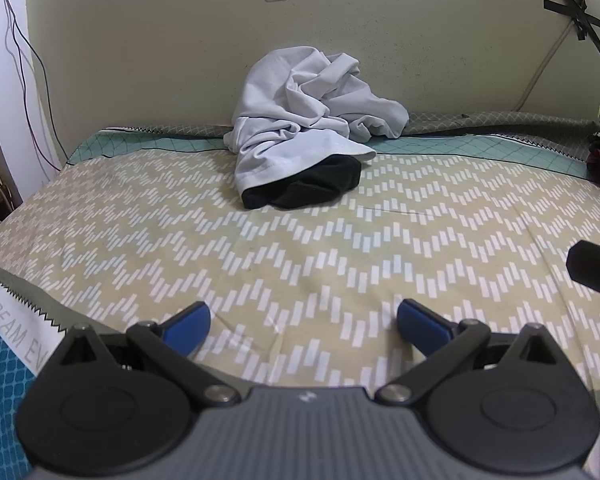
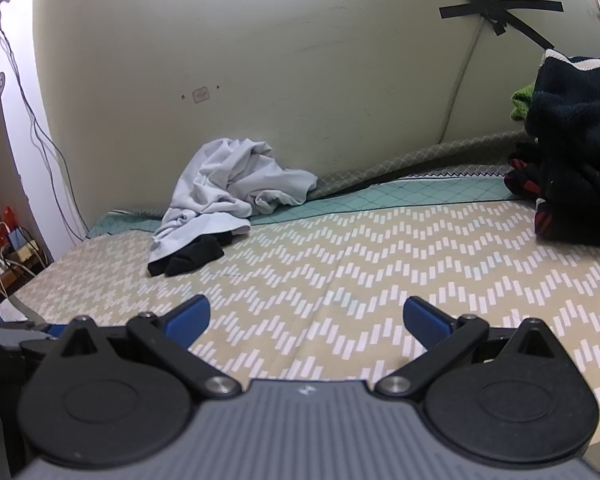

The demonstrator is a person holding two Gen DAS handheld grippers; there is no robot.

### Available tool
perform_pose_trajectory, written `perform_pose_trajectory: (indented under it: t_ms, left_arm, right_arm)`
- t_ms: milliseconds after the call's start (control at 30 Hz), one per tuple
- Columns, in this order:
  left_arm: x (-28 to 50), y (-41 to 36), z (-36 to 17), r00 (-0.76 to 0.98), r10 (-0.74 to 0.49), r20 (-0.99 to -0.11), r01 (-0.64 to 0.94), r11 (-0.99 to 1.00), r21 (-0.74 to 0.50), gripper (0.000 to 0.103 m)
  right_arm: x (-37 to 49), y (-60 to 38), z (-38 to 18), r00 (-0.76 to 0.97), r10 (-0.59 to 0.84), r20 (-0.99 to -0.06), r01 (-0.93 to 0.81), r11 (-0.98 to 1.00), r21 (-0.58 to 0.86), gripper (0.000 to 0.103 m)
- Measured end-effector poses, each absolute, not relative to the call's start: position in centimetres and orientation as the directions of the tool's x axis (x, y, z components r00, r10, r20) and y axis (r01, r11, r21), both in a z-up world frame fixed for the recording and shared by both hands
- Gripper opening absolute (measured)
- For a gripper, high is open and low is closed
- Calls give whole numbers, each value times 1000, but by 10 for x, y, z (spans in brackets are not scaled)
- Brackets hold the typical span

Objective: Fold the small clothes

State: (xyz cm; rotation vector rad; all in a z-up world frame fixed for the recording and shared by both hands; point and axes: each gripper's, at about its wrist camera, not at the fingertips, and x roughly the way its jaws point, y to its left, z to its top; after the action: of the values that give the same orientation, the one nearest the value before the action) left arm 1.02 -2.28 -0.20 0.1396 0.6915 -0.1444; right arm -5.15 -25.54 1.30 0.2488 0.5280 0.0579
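A crumpled pale grey garment (image 1: 300,116) (image 2: 224,184) lies heaped against the wall at the far side of the bed. A black garment (image 1: 312,188) (image 2: 192,258) pokes out from under its front edge. My left gripper (image 1: 303,322) is open over the patterned sheet, well short of the heap, with nothing between its blue fingers. My right gripper (image 2: 306,320) is open too, empty, with the heap far ahead to its left. Part of the right gripper (image 1: 596,270) shows as a black shape at the right edge of the left wrist view.
The bed carries a beige zigzag sheet (image 1: 260,248) (image 2: 380,264) with a teal band along the wall. A dark pile of clothes (image 2: 572,152) with red and green pieces sits at the right. Cables (image 1: 28,80) hang down the left wall, with clutter (image 2: 12,248) below.
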Motion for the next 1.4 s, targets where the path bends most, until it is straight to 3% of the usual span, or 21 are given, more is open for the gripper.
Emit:
perform_pose_trajectory:
  t_ms: [833,1000,1100,1167,1267,1333,1400]
  left_arm:
    - [13,-21,-4,743,-107,-661,167,985,29,103]
    - [6,-5,2,718,-203,-666,344,935,85,103]
    - [6,36,15,778,-179,-602,303,947,110,103]
    - [17,70,24,800,-182,-572,257,965,52,103]
    - [37,113,26,806,-203,-556,166,979,-117,103]
    - [47,130,22,812,-205,-546,126,976,-180,103]
    - [53,137,13,818,-189,-543,103,977,-185,103]
  right_arm:
    - [-51,-260,11,868,120,-482,29,957,290,97]
    - [-38,-266,12,827,127,-548,51,953,299,97]
    - [-23,-271,31,821,133,-555,42,956,290,97]
    - [-2,-269,49,819,151,-553,22,955,295,97]
    - [51,-250,75,817,162,-553,-3,961,276,90]
    - [92,-230,86,815,178,-552,-23,961,276,62]
    - [138,-209,88,796,207,-568,-30,952,305,60]
